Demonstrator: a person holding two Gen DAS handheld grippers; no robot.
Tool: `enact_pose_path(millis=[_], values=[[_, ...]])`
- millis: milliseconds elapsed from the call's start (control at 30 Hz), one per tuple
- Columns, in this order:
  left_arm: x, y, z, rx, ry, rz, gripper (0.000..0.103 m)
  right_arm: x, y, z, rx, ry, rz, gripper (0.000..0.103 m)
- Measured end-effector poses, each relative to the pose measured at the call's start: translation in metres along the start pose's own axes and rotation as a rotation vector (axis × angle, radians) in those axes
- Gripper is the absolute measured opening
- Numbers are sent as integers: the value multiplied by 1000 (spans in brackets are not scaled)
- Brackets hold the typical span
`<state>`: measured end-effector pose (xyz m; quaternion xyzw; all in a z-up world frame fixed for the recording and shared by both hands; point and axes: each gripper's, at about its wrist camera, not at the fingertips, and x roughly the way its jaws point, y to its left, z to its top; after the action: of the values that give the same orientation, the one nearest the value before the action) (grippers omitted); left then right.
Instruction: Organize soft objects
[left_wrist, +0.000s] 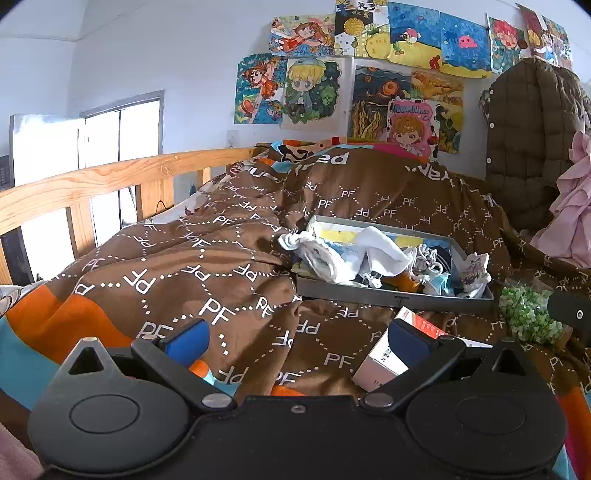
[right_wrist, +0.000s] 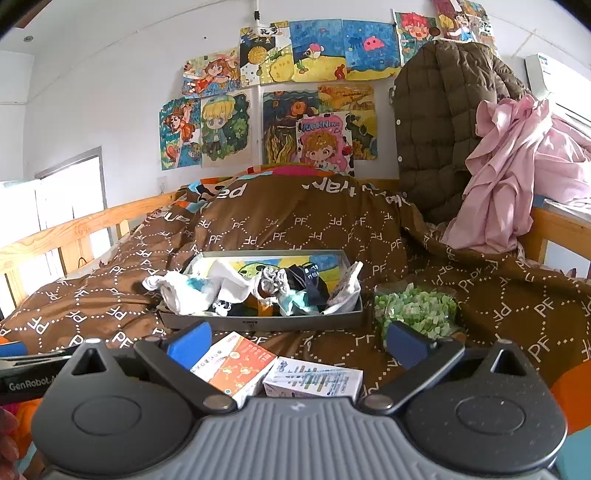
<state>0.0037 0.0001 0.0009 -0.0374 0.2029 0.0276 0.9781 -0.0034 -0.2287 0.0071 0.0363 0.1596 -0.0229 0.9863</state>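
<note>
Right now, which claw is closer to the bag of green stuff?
The right claw. Its right finger sits just in front of the green bag. The left claw is farther off, with the bag away to its right, beyond the small boxes.

Open brown quilt at nine o'clock of grey tray; blocked at six by two cartons, at three by green bag, pink cloth beyond.
</note>
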Motion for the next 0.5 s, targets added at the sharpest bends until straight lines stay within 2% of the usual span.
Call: enact_pose_path(millis=[500], values=[[3,-3,-2,18,28,8,102,10,-4,-4,23,83,7,103]])
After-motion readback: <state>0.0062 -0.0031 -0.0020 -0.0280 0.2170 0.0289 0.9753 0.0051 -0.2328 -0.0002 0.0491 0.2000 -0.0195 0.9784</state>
